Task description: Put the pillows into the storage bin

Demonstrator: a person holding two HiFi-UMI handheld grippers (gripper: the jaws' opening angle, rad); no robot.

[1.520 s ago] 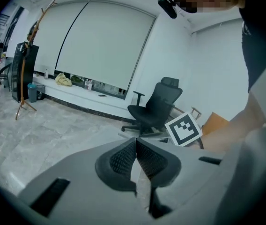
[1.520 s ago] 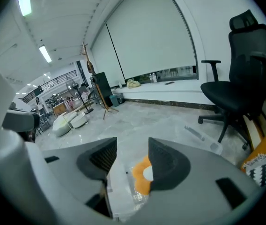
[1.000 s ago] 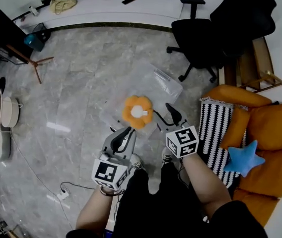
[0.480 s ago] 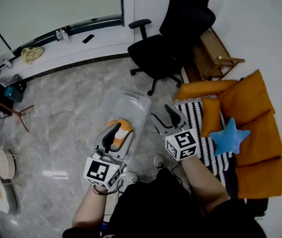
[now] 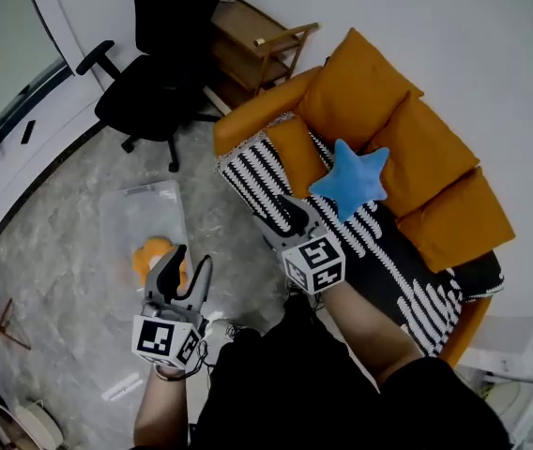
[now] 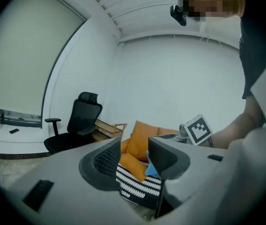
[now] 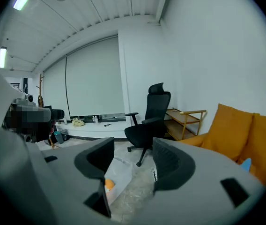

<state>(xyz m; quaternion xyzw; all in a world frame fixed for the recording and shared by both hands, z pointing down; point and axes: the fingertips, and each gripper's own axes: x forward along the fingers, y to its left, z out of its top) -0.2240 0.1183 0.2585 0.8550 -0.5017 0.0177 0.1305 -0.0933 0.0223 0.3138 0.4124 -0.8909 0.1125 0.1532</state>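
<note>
the left gripper (image 5: 180, 262) hangs over the floor (image 5: 69, 279), well out from the sofa (image 5: 435, 148). its jaws stand apart with nothing gripped, and they have just been opening; in the left gripper view only the far-off sofa shows in the gap. the right gripper (image 5: 281, 216) is at the sofa's front edge, over the striped cover (image 5: 379, 242) on the seat. its jaws are also apart and empty, with bare floor showing between them in the right gripper view.

a blue star pillow (image 5: 349, 181) lies on the sofa seat against the orange back cushions, near the right gripper but not touching it. a small orange cushion (image 5: 295, 153) lies just beside the star, towards the sofa's arm. the clear bin (image 5: 144, 218) sits on the floor well apart from the sofa's front, with an orange flower pillow (image 5: 149, 256) in it, just beside the left gripper in the head view. a black chair (image 5: 154, 73) and a wooden shelf (image 5: 257, 50) stand beyond the sofa's arm.
</note>
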